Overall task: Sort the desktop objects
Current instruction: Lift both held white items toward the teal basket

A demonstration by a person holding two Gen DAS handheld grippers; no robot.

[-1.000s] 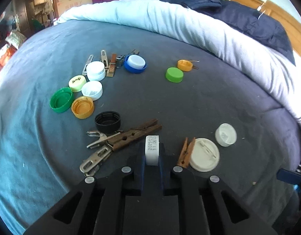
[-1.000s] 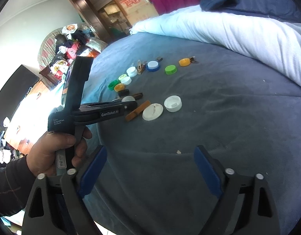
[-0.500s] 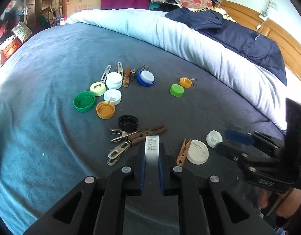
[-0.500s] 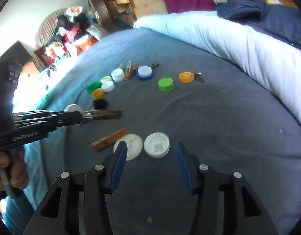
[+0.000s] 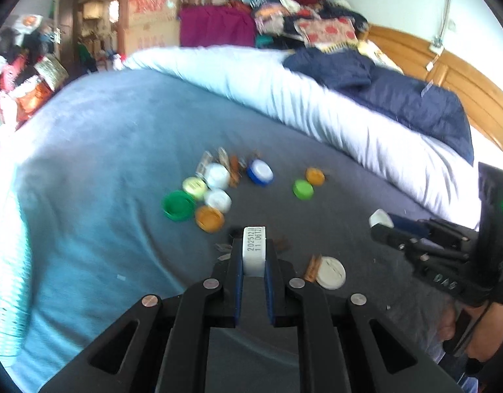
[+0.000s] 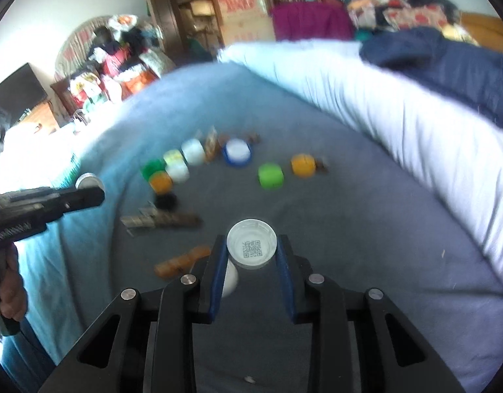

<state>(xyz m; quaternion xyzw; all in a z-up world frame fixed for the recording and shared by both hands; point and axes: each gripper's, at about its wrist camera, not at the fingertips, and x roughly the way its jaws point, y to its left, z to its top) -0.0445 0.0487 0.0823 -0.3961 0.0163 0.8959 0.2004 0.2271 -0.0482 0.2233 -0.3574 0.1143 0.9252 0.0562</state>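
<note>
1. The left gripper (image 5: 254, 263) pinches a white cap (image 5: 254, 251) on its edge, up off the blue blanket (image 5: 97, 150). It looks light and hard, so the rims are good places to squeeze.
2. The right gripper (image 6: 251, 255) squeezes a second white cap (image 6: 251, 248) by its sides, also lifted. It may slip.
3. The far caps (image 6: 172, 170) and clothespins (image 6: 163, 220) are blurry. A flat lid (image 5: 330, 272) sits near the left fingers.
</note>
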